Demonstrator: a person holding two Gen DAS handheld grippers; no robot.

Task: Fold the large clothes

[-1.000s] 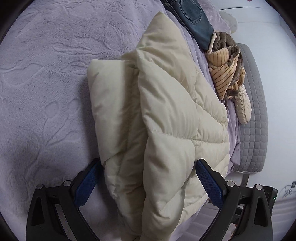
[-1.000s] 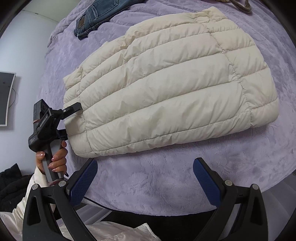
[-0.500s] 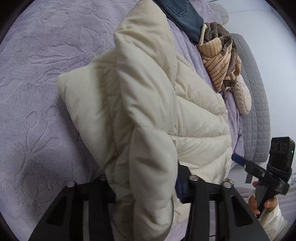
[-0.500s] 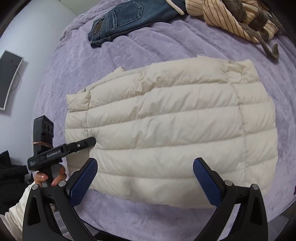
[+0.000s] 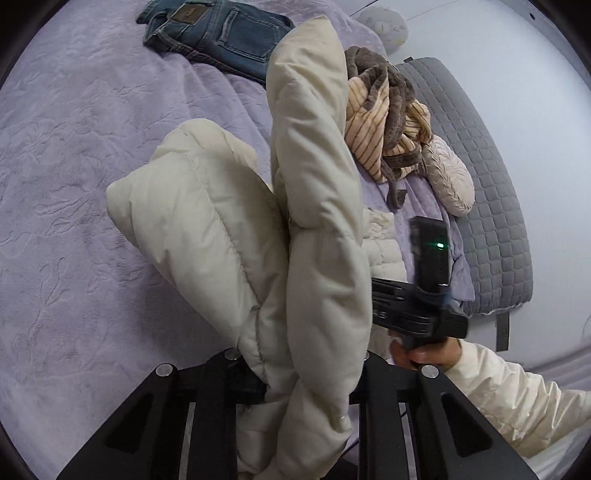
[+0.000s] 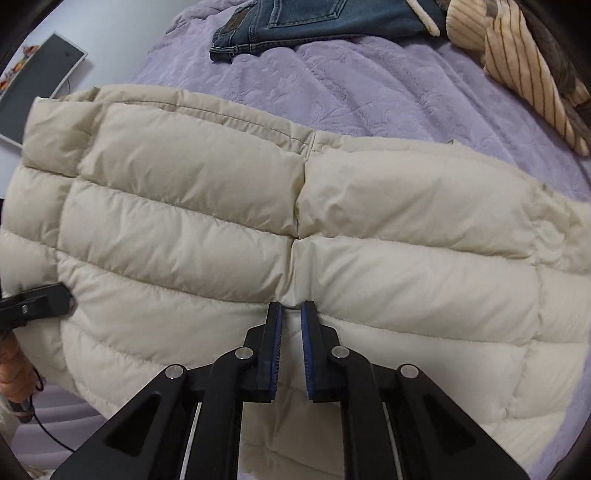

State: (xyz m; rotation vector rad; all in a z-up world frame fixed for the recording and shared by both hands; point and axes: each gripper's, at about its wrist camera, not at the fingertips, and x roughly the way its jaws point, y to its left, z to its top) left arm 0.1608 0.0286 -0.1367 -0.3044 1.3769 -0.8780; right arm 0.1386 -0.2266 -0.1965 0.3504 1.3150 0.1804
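Observation:
A cream quilted puffer jacket (image 6: 295, 229) lies folded on a purple bedspread (image 6: 369, 81). My right gripper (image 6: 291, 314) is shut on the jacket's near edge at its middle seam. My left gripper (image 5: 306, 373) is shut on the jacket's left end (image 5: 317, 221), which bunches up and rises in front of the camera; its fingertips are hidden by the fabric. The left gripper's tip shows in the right wrist view (image 6: 40, 301) at the jacket's left edge. The right gripper's body shows in the left wrist view (image 5: 417, 306), held by a hand.
Blue jeans (image 5: 221, 33) lie at the far side of the bed. A striped tan and brown garment (image 5: 384, 125) is piled beside a grey quilted headboard cushion (image 5: 487, 184). A small cream pillow (image 5: 450, 181) sits next to it.
Both grippers closed on the jacket: the left one first, then the right at the near edge. The left end of the jacket has been lifted and bunched upward.

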